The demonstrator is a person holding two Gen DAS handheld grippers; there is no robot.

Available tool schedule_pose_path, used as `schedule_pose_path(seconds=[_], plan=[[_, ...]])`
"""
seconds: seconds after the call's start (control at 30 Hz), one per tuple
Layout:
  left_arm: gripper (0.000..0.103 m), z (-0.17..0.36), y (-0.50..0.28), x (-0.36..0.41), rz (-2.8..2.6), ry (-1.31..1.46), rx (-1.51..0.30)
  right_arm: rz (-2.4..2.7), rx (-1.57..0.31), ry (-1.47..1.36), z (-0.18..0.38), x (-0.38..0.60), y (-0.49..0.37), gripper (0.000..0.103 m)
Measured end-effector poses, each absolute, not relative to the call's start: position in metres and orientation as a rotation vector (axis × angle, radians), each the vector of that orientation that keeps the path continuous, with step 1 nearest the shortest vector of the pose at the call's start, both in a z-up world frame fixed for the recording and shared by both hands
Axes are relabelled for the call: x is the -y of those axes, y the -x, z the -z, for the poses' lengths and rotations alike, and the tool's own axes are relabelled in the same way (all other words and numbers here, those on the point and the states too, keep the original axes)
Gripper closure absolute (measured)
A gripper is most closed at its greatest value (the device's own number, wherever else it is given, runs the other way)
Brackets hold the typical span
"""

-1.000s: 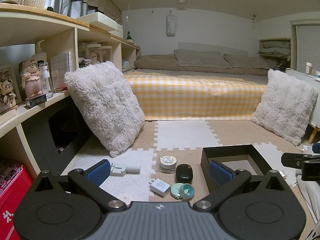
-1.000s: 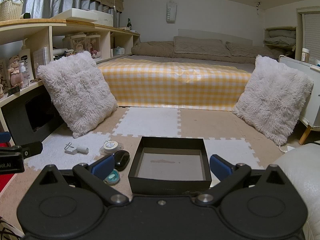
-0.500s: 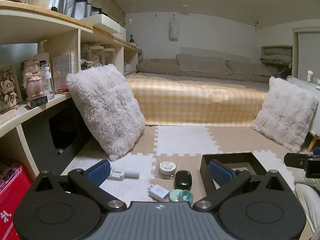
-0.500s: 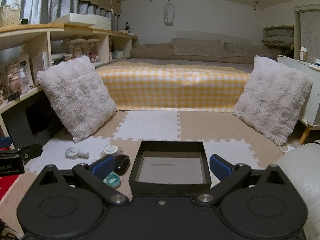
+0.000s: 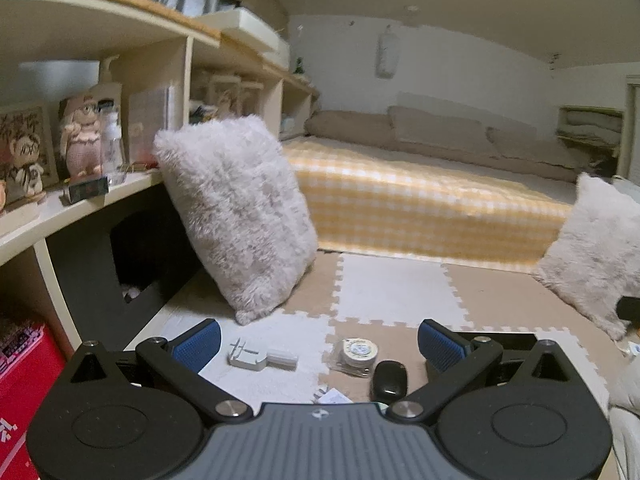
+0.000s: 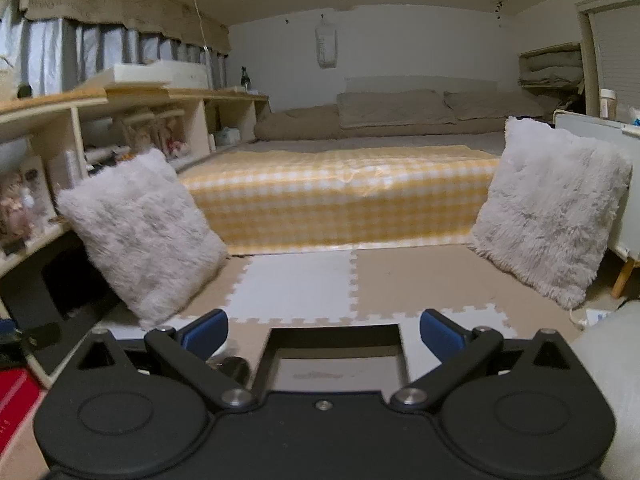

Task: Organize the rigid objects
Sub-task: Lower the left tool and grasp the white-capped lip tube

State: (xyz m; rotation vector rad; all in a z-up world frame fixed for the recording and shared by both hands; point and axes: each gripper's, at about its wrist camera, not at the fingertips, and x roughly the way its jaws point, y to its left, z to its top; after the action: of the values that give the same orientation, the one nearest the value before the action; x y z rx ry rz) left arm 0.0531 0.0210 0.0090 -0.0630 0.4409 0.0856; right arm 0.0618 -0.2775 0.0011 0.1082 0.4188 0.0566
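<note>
in the left wrist view the left gripper (image 5: 318, 342) hangs low over the floor mat (image 5: 392, 298) with its jaws wide and nothing between them. the small rigid things lie in a loose cluster just ahead: a white plug adapter (image 5: 256, 356) at the left, a round white tin (image 5: 358, 351) in a clear wrapper to its right, a glossy black oval case (image 5: 389, 376) nearer, and a white charger (image 5: 334, 397) half hidden under the gripper body. they sit close together, so i judge that a careless descent could knock one piece into its neighbour or pinch two at once, and the smooth black case looks likely to slip out of a shallow pinch. the black box (image 5: 504, 340) shows only as a dark rim to the right, mostly hidden behind the blue pad. in the right wrist view the right gripper (image 6: 322, 334) also has its jaws wide and empty, hovering just over the near wall of the same black box (image 6: 334, 334), whose pale bottom looks bare. the box appears light and open-topped, so i judge that a bump from either gripper could shove it or tip it. the black case (image 6: 236, 366) peeks out just left of the box.
</note>
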Motion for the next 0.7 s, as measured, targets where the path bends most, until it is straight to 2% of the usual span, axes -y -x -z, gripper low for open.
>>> schedule_pose_path(seconds=[0.17, 0.37, 0.63, 0.7], plan=[[0.000, 0.003, -0.076, -0.026, -0.113, 0.056, -0.497, -0.034, -0.404, -0.101, 0.015, 0.295, -0.092, 0.000], [0.000, 0.025, -0.100, -0.037, -0.149, 0.104, -0.592, 0.032, -0.493, -0.081, 0.045, 0.318, -0.135, 0.000], [0.000, 0.055, -0.126, -0.045, -0.168, 0.115, -0.729, 0.070, -0.716, -0.144, 0.087, 0.349, -0.184, 0.000], [0.000, 0.064, -0.133, -0.047, -0.171, 0.121, -0.768, 0.055, -0.772, -0.145, 0.096, 0.350, -0.192, 0.007]])
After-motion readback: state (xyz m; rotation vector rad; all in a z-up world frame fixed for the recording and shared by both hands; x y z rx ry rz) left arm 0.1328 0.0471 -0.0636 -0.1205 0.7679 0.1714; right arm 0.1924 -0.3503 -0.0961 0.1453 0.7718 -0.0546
